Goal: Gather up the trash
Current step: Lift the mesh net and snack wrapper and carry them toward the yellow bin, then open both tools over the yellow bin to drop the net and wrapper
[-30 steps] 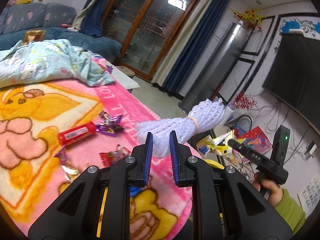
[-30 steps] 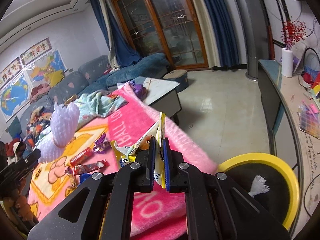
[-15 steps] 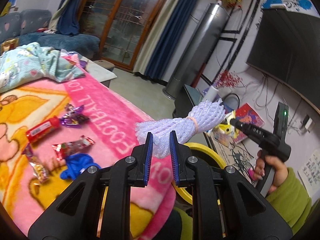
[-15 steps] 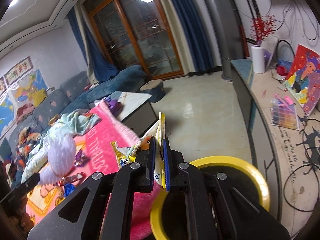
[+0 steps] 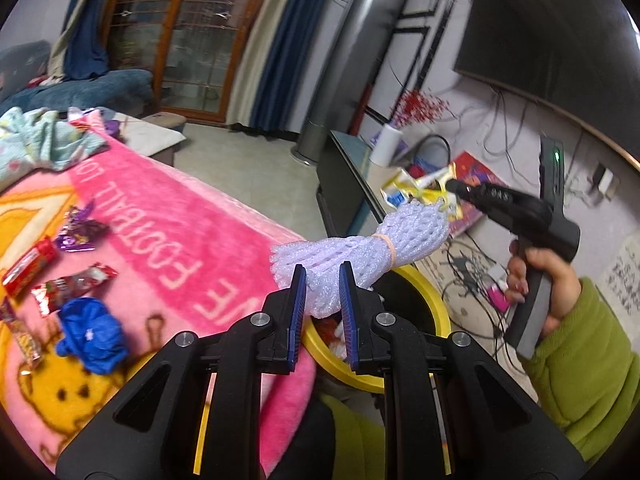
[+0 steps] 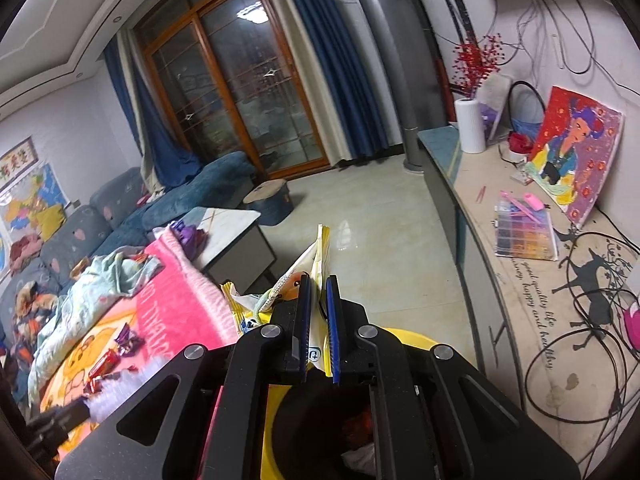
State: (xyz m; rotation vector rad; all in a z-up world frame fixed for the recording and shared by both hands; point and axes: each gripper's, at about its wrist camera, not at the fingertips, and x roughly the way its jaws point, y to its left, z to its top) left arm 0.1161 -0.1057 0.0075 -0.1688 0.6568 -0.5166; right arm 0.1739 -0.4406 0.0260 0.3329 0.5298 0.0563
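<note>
My left gripper [image 5: 322, 276] is shut on a white foam net bundle [image 5: 372, 246] tied with a rubber band, held over the near rim of the yellow trash bin [image 5: 434, 300]. My right gripper [image 6: 318, 284] is shut on a yellow snack wrapper [image 6: 316, 256], held above the same bin [image 6: 408, 336]. The right gripper [image 5: 456, 186] with its wrapper [image 5: 416, 188] also shows in the left wrist view, beyond the foam net. Trash lies inside the bin.
On the pink blanket [image 5: 180, 240] lie a blue crumpled piece [image 5: 90, 332], red wrappers [image 5: 72, 284] and a purple wrapper [image 5: 78, 232]. A low TV cabinet [image 6: 520, 264] stands right of the bin. A small table [image 6: 236, 236] and sofa [image 6: 192, 196] lie beyond.
Both grippers have swung right, away from the blanket toward the yellow bin, still holding the foam net and the yellow wrapper. The bin now lies under both.
</note>
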